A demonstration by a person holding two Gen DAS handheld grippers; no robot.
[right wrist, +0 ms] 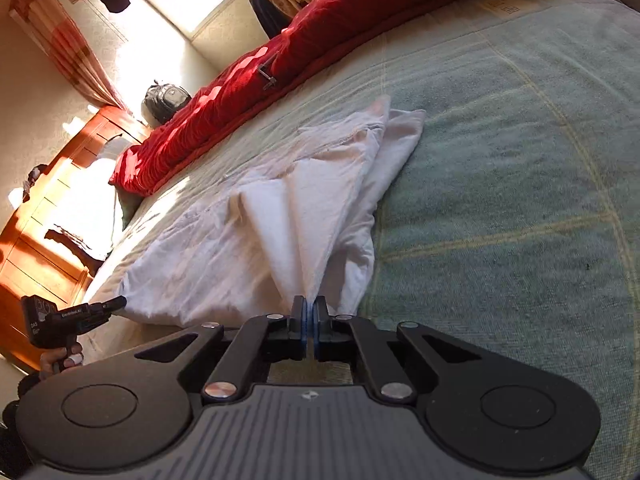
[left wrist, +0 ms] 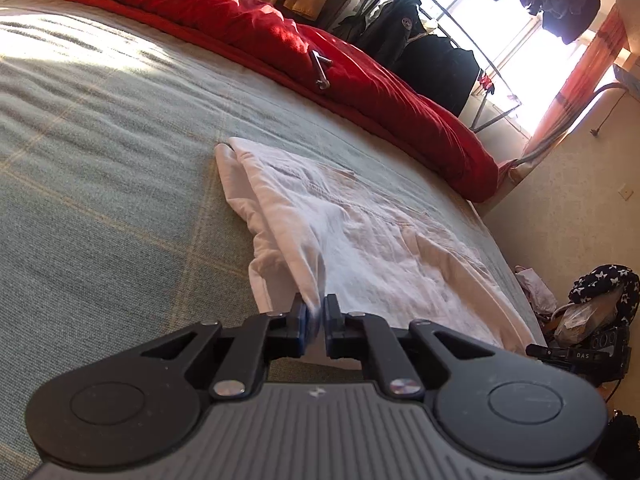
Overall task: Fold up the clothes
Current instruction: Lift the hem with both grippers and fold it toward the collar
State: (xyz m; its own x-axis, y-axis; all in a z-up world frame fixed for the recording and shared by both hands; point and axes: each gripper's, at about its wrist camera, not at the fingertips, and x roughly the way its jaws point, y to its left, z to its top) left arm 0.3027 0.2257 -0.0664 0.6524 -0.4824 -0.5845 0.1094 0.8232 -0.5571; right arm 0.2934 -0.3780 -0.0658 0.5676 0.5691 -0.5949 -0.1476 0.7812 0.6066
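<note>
A white garment (left wrist: 360, 240) lies creased on the green bed cover (left wrist: 120, 200), partly folded along its left side. My left gripper (left wrist: 316, 318) is shut on the garment's near edge, and cloth rises into its blue pads. The right wrist view shows the same garment (right wrist: 224, 252) with a ridge of cloth pulled up toward my right gripper (right wrist: 310, 314), which is shut on it. The left gripper (right wrist: 120, 303), held by a hand (right wrist: 60, 360), touches the garment's left corner. The right gripper (left wrist: 534, 349) shows at the bed's edge.
A red duvet (left wrist: 280, 40) lies bunched along the far side of the bed. A rack of dark clothes (left wrist: 420, 40) stands by the window. A wooden dresser (right wrist: 52, 200) and a backpack (right wrist: 164, 100) are beyond the bed's end. Bags and clothes (left wrist: 596, 300) lie on the floor.
</note>
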